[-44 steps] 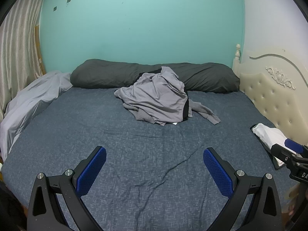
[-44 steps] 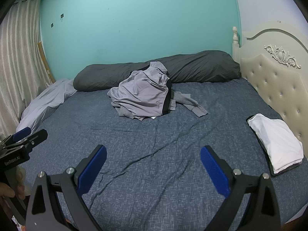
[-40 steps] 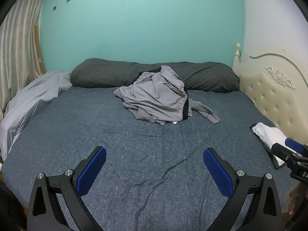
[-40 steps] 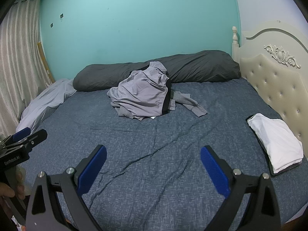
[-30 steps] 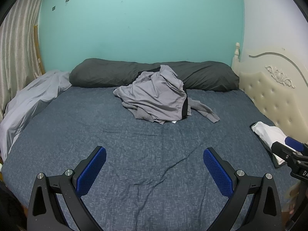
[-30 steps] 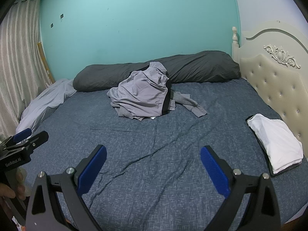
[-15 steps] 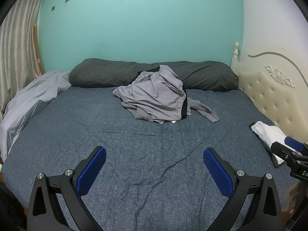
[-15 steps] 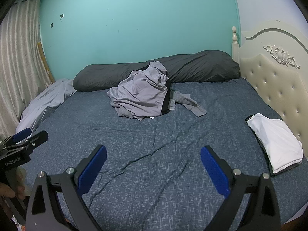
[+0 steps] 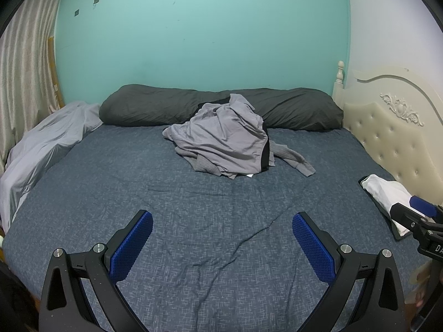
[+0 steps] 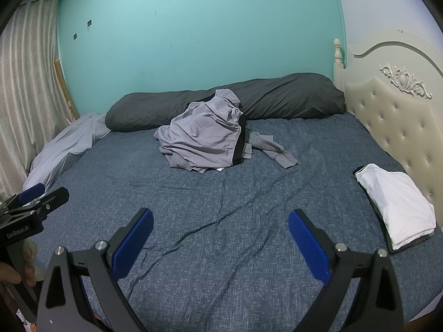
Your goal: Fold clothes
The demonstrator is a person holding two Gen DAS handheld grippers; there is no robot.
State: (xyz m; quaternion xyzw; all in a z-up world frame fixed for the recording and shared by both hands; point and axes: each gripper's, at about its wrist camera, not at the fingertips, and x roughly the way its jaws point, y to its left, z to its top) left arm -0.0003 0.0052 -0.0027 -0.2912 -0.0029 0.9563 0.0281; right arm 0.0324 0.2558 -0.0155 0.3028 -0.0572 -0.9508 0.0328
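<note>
My left hand-held gripper (image 9: 222, 239) and right hand-held gripper (image 10: 220, 236) both gape wide, empty, above the blue bed (image 9: 193, 221). Well ahead lies the crumpled grey clothes pile (image 9: 224, 141) (touching the dark pillow (image 9: 155, 105)); the folded white garment (image 10: 396, 204) sits to the right.

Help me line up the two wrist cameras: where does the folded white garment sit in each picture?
Left wrist view: the folded white garment lies at the far right edge, partly hidden by the right hand-held gripper.
Right wrist view: it lies in full view at the right, below the middle, beside the cream headboard.
Shared landmark: the crumpled grey clothes pile against the dark long pillow.
</note>
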